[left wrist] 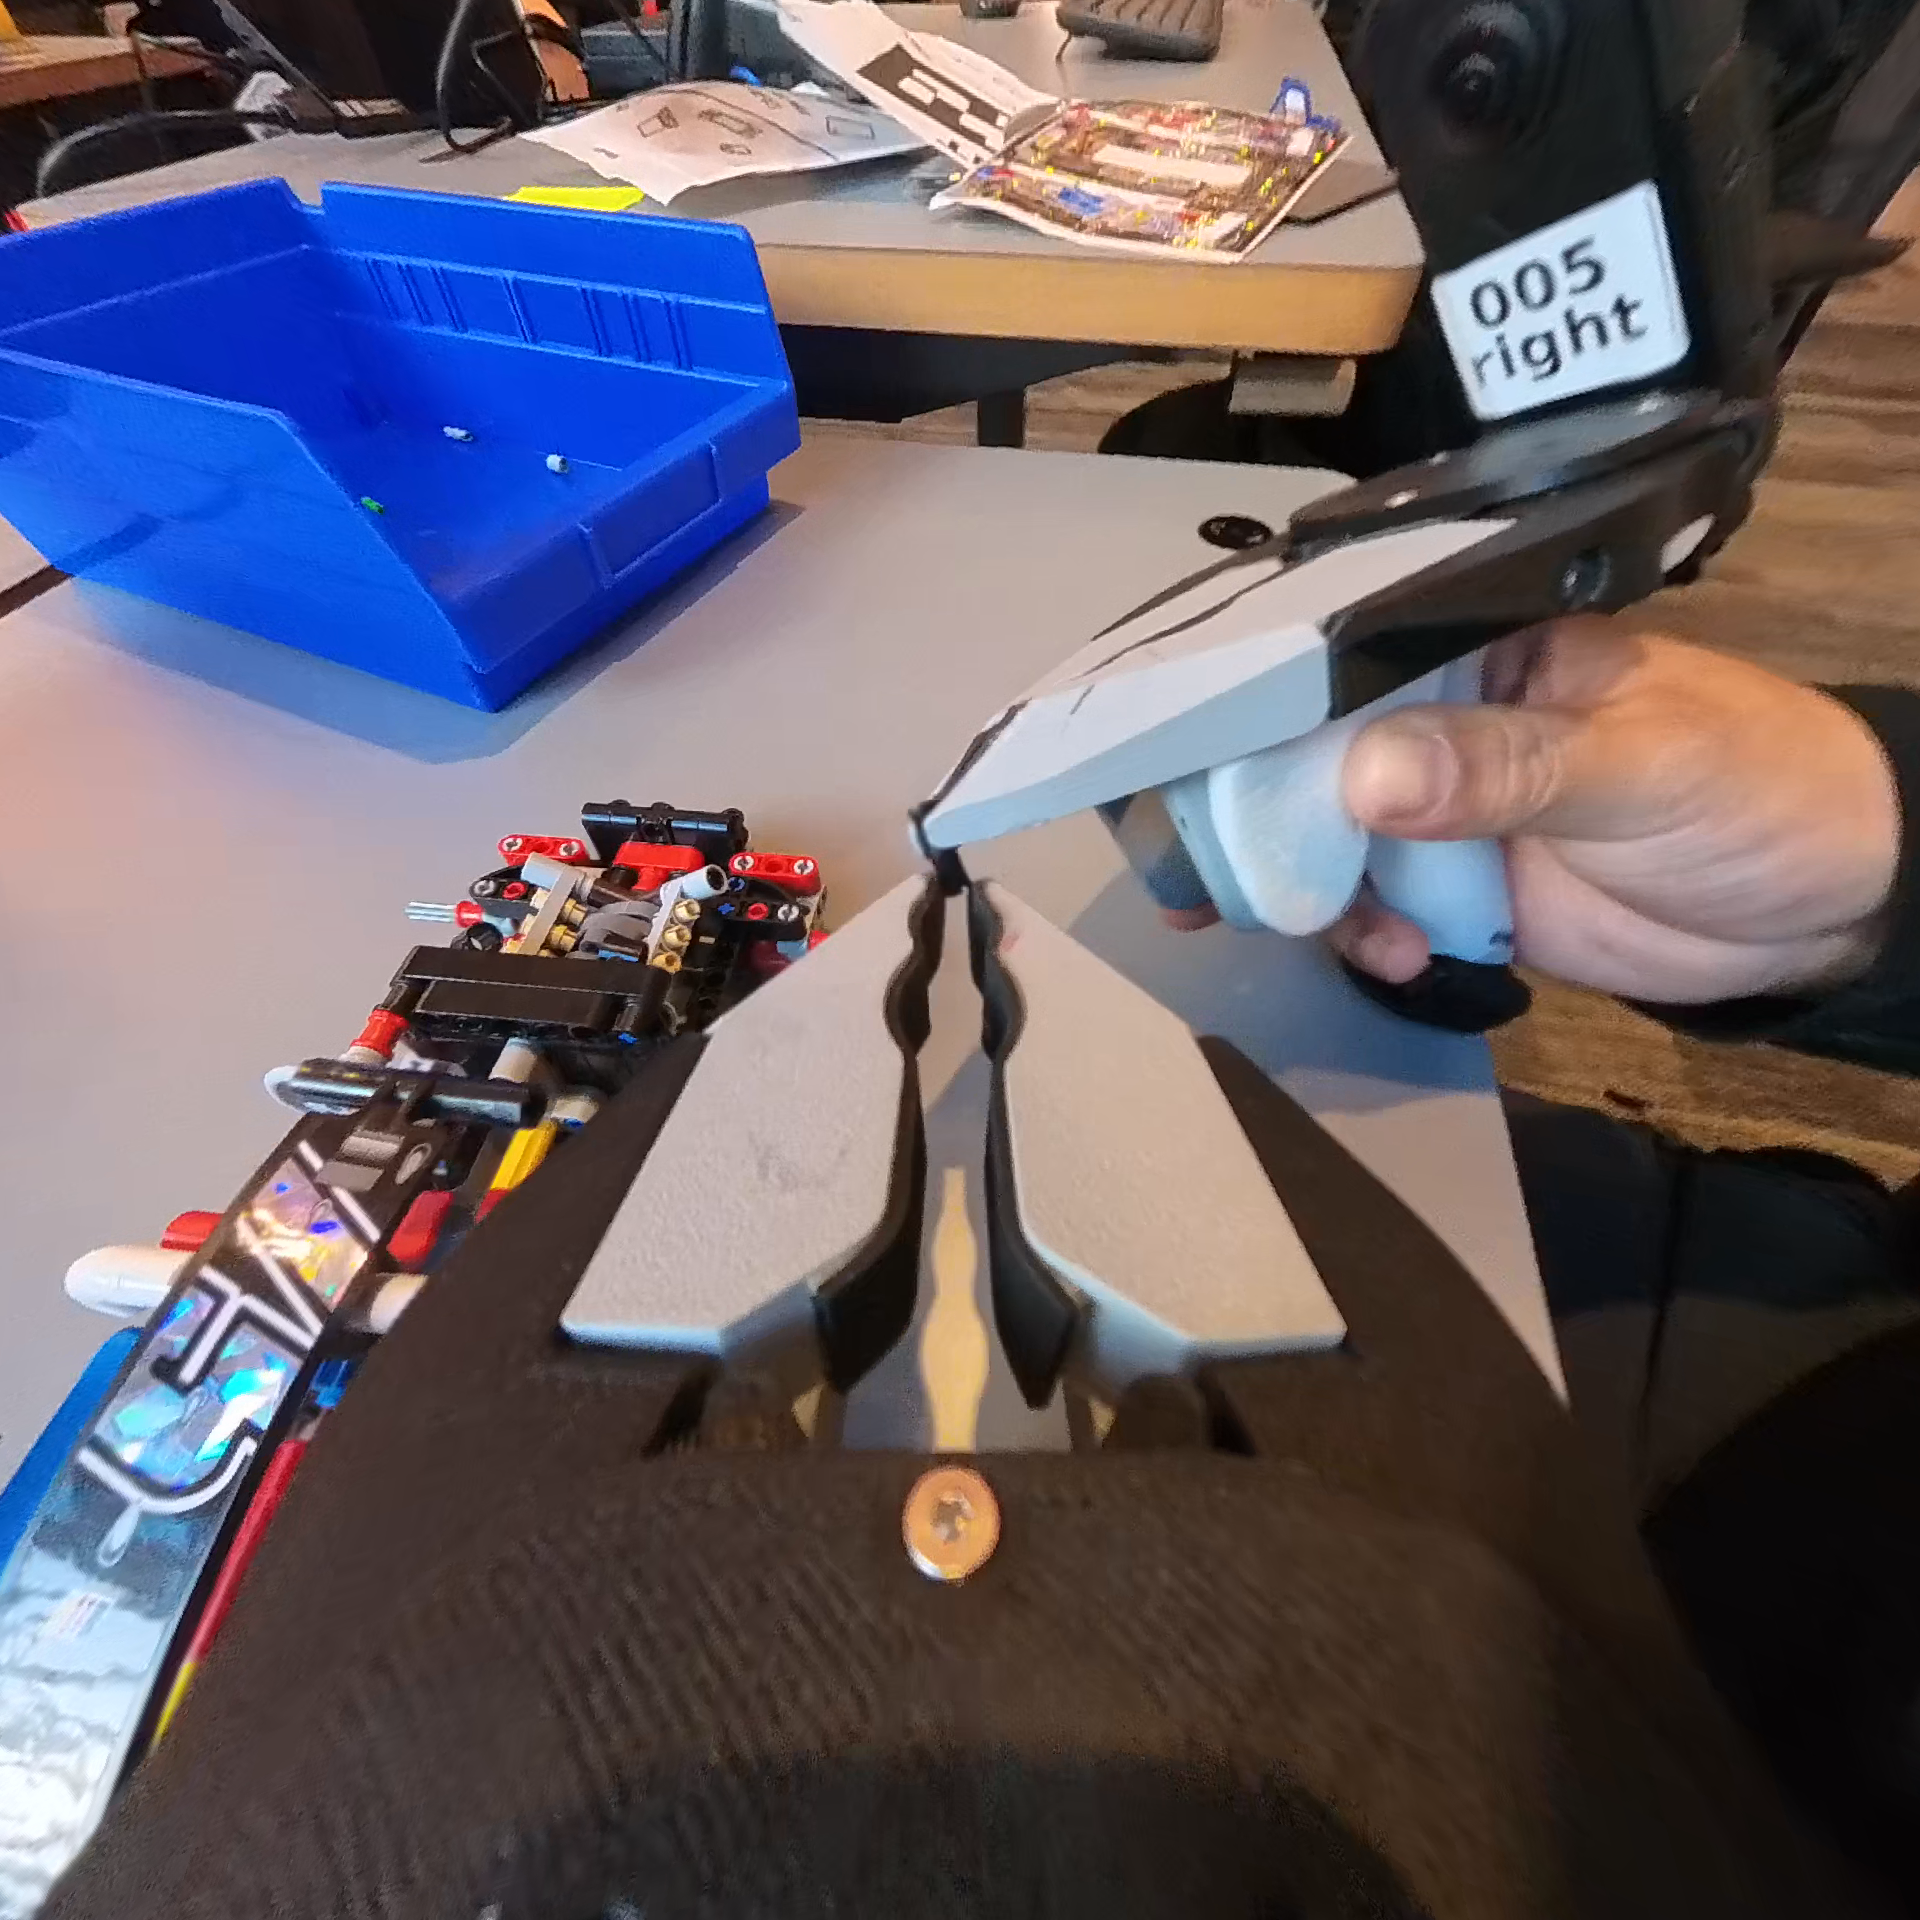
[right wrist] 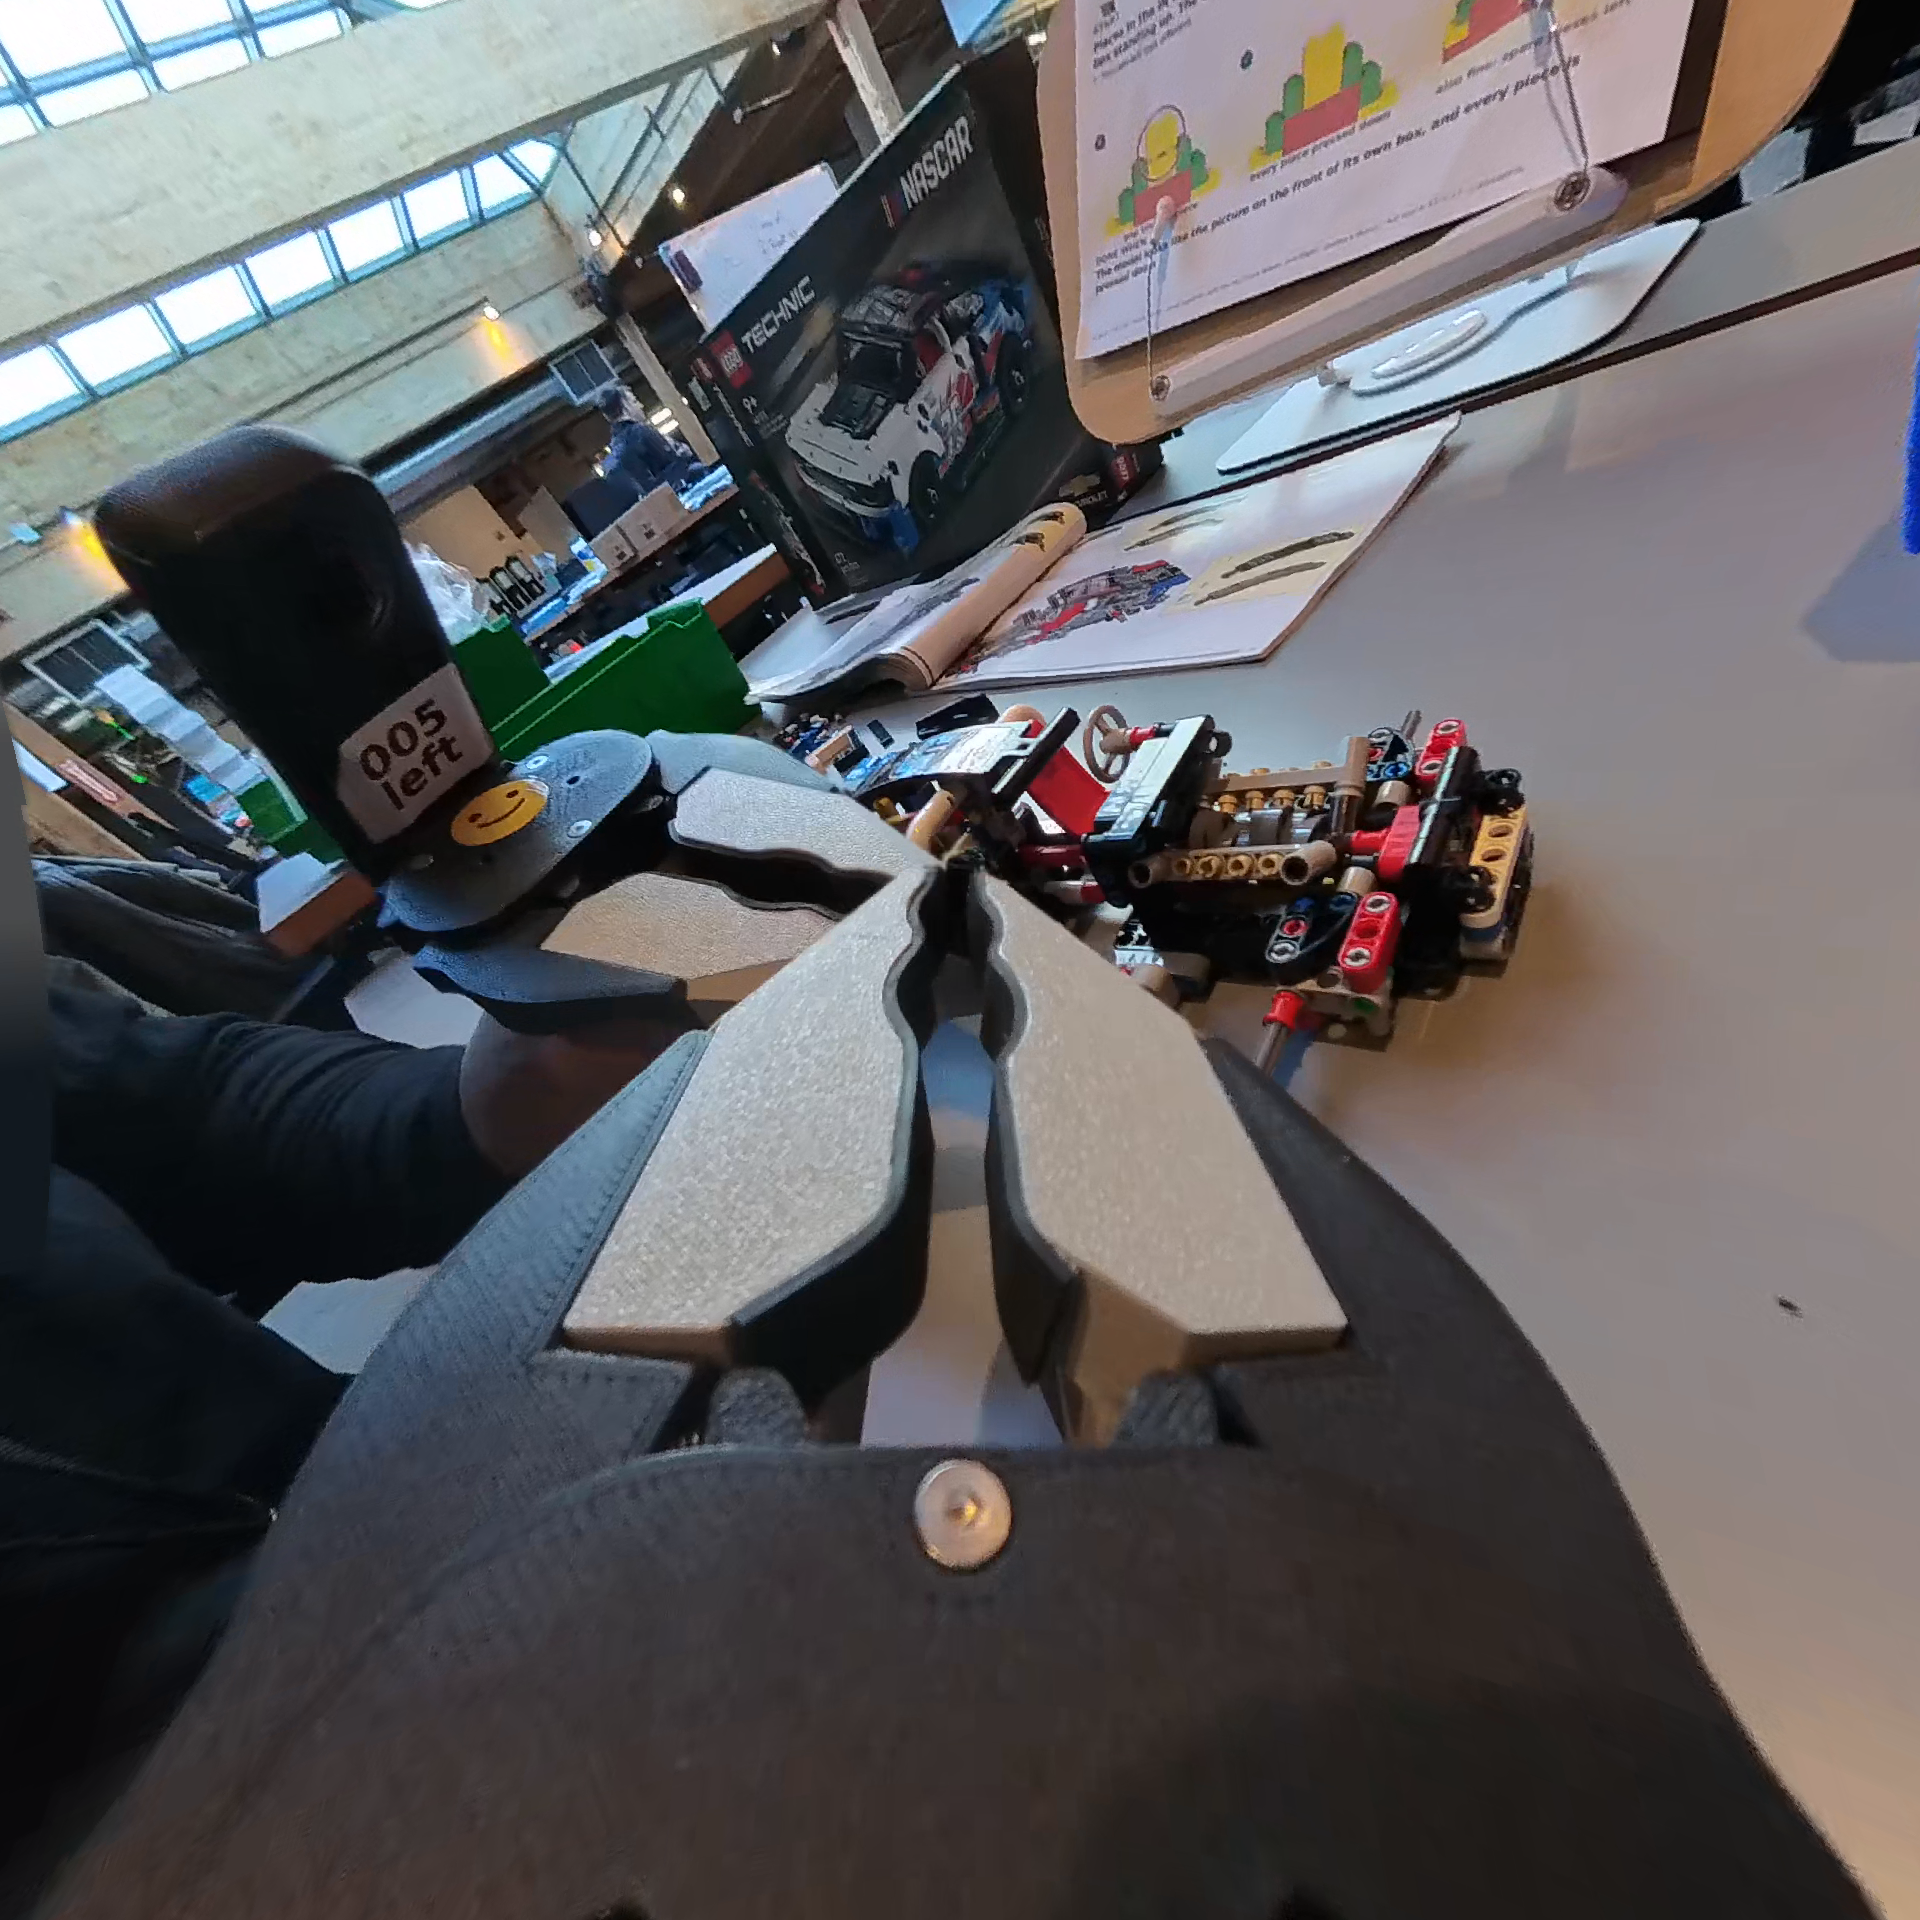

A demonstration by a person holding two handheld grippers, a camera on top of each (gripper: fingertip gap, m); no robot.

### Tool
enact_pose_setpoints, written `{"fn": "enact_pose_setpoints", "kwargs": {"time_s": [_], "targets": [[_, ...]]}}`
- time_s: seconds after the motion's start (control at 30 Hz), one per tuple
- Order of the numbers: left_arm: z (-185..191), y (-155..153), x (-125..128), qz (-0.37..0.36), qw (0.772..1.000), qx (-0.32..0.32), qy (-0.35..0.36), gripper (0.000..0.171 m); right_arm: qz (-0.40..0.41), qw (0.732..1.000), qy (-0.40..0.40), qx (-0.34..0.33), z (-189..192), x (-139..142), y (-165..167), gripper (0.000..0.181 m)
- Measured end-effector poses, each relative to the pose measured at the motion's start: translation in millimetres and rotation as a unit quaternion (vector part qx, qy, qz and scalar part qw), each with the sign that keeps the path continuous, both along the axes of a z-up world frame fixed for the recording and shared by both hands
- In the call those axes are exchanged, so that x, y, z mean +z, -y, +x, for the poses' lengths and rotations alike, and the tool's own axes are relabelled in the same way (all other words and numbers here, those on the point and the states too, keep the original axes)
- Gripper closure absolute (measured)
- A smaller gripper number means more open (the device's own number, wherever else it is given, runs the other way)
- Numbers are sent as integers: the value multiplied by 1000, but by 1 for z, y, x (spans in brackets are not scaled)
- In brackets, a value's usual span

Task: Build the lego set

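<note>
A partly built Lego car chassis (left wrist: 623, 935), black with red, tan and grey parts, lies on the grey table (left wrist: 260, 831). It also shows in the right wrist view (right wrist: 1299, 862). My left gripper (left wrist: 951, 883) and my right gripper (right wrist: 956, 881) meet tip to tip just right of the chassis, above the table. A small black Lego piece (left wrist: 948, 871) sits between both pairs of fingertips, and it also shows in the right wrist view (right wrist: 958, 864). Both grippers are nearly closed on it. The right gripper (left wrist: 925, 831) comes in from the right, held by a hand (left wrist: 1621, 810).
A blue bin (left wrist: 416, 416) with a few small parts stands at the back left. An open instruction booklet (right wrist: 1143, 592), the set's box (right wrist: 883, 395) and a stand holding a printed sheet (right wrist: 1351, 156) are behind the chassis. Green bins (right wrist: 623, 675) stand farther off. Papers (left wrist: 1143, 177) lie on another table. Left and right tips are no more than a few centimetres apart.
</note>
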State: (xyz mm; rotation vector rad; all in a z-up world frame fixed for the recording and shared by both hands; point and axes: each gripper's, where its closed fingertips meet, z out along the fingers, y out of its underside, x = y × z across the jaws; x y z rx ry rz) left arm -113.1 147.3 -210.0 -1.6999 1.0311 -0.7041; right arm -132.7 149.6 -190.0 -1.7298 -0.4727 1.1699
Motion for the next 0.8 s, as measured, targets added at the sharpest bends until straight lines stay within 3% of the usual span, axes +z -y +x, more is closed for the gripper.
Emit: {"fn": "enact_pose_setpoints", "kwargs": {"time_s": [0.17,0.33,0.47,0.63,0.8], "targets": [[3,4,-10,24,998,-19,-52,171,-23,999,29,35,6,-10,7,181],[7,12,-22,42,993,-52,-102,171,-41,987,98,124,13,-23,18,181],[11,17,-27,39,990,-75,-110,171,-10,971,163,172,19,-27,23,181],[11,17,-28,49,989,-76,-114,171,-4,965,148,218,14,-23,28,160],[10,18,-29,65,986,-86,-124,171,-6,960,163,227,15,-26,25,178]]}}
